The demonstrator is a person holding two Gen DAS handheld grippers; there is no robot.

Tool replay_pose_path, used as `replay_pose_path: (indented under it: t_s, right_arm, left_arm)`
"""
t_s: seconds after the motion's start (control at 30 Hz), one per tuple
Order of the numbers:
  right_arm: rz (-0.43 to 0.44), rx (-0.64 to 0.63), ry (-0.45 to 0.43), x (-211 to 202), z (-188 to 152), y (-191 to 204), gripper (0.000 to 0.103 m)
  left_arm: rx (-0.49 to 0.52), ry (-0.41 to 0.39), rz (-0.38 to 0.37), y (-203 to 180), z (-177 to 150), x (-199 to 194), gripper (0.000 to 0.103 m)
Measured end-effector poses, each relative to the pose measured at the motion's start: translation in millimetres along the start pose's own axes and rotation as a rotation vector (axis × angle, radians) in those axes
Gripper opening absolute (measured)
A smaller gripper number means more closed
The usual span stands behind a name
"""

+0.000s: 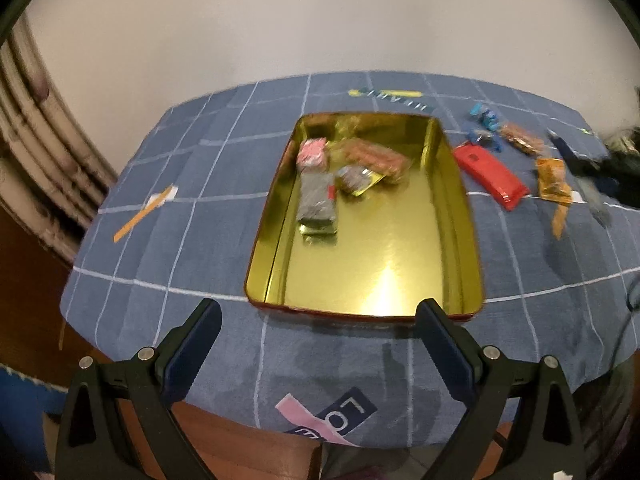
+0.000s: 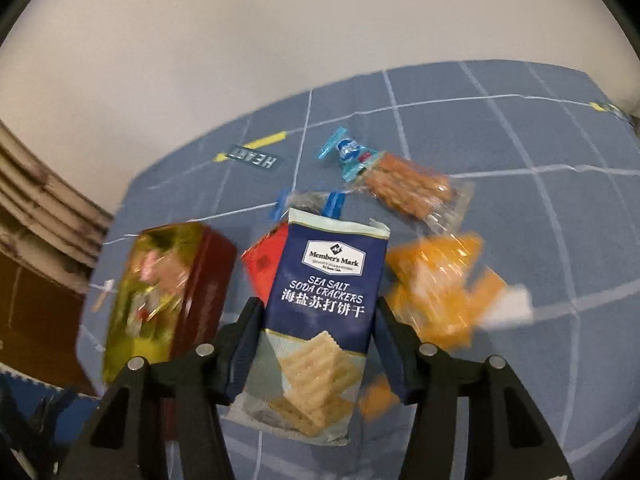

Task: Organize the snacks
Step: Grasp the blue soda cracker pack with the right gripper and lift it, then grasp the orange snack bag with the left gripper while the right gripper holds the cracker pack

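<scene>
Here, in the right wrist view, right tool [image 2: 316,344] closed partway on a navy-blue sea salt soda cracker packet [image 2: 320,304], dark pads pressing both long sides, packet upright between them and lifted clear of the blue checked cloth on the tabletop [image 2: 560,208]. Behind it on the cloth: a flat red packet [image 2: 264,268] partly hidden, a blurred clear bag of orange crackers [image 2: 440,280] to the right, a clear-wrapped pack of brown biscuit sticks [image 2: 412,188] farther back, small blue-wrapped sweets [image 2: 348,152] beside that. To the left, a rectangular red tin with shiny gold interior [image 2: 200,280], blurred. In the left wrist view, left tool [image 1: 320,344] wide open and empty, hovering above the near edge of the cloth just short of the tin's near rim. Inside the tin, at the far end: a pink packet [image 1: 312,154], a grey foil packet [image 1: 317,200], a brown biscuit pack [image 1: 376,158] and a small gold-edged sachet [image 1: 356,180].
</scene>
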State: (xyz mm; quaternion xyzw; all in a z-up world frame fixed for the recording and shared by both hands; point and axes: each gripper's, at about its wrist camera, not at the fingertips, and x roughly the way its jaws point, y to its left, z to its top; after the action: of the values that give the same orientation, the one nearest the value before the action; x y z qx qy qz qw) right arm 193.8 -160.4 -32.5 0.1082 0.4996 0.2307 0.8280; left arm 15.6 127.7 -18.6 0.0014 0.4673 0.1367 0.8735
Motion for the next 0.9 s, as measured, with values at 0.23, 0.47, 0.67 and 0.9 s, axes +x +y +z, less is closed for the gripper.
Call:
replay_pose_path:
  t_s: [0.23, 0.47, 0.67, 0.9]
  right_arm:
    - [-0.167, 0.114, -0.062, -71.2, -52.8, -102.0, 0.055]
    - [-0.312, 0.179, -0.082, -91.5, -88.6, -177.0, 0.055]
    - [-0.341, 0.168, -0.085, -88.6, -88.1, -191.1, 0.055]
    - [-0.304, 0.195, -0.077, -83.4, -92.0, -192.9, 0.056]
  left_arm:
    - [0.111, -0.065, -0.142, -40.7, 2.0, -34.3, 0.096]
    - [0.239, -0.043, -0.281, -107.1, 27.2, -46.3, 0.096]
    - [0.296, -0.003, -0.410, -173.1, 71.0, -25.3, 0.096]
    - [0.329, 0.059, -0.478, -237.1, 114.8, 36.1, 0.094]
